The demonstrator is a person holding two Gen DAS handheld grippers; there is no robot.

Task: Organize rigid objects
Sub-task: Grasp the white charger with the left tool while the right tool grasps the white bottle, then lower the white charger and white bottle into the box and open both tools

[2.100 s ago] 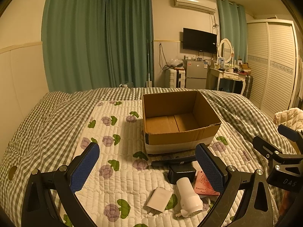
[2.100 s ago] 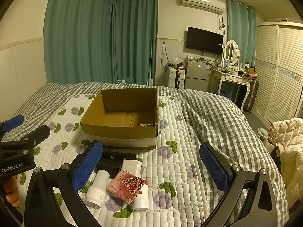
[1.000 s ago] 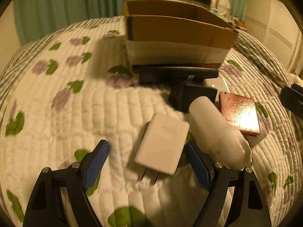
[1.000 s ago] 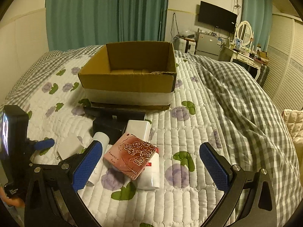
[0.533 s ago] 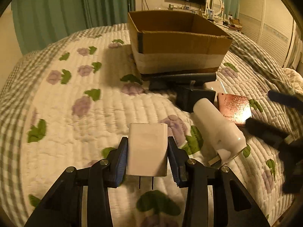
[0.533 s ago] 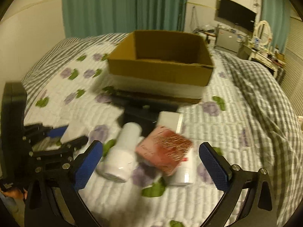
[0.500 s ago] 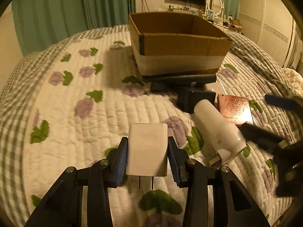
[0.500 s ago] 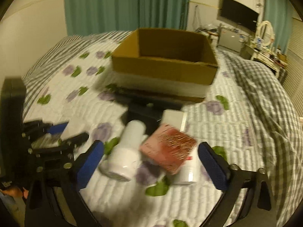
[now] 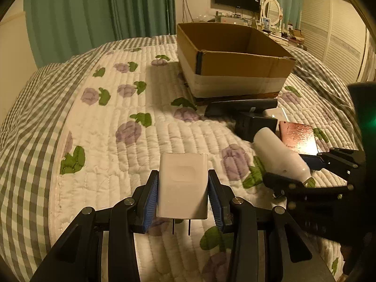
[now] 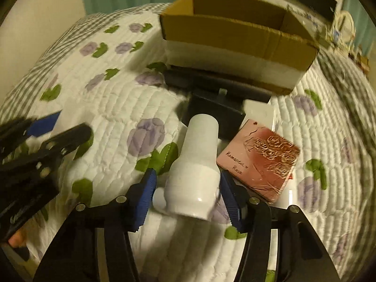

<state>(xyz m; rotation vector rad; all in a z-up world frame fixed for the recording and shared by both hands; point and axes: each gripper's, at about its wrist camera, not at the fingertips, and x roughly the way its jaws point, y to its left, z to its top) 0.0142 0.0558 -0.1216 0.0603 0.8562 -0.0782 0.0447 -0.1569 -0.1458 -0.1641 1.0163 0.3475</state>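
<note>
My left gripper (image 9: 182, 191) is shut on a white plug adapter (image 9: 182, 185) and holds it above the quilt, prongs toward me. My right gripper (image 10: 188, 191) has its blue pads on both sides of a white bottle-shaped object (image 10: 197, 164) that lies on the quilt; small gaps show at the pads. The bottle also shows in the left wrist view (image 9: 277, 155). An open cardboard box (image 9: 235, 61) stands behind the pile; it also shows in the right wrist view (image 10: 235, 25).
Beside the bottle lie a pink rose-print box (image 10: 258, 157), a black block (image 10: 211, 115), a long black bar (image 9: 239, 107) and a white box (image 10: 260, 110). All rest on a flowered quilt (image 9: 141, 127) over a checked bedspread. Curtains, TV and wardrobe stand behind.
The right gripper has dropped to the pile and narrowed its jaws around the white bottle. The left gripper keeps hold of the adapter, slightly higher.
</note>
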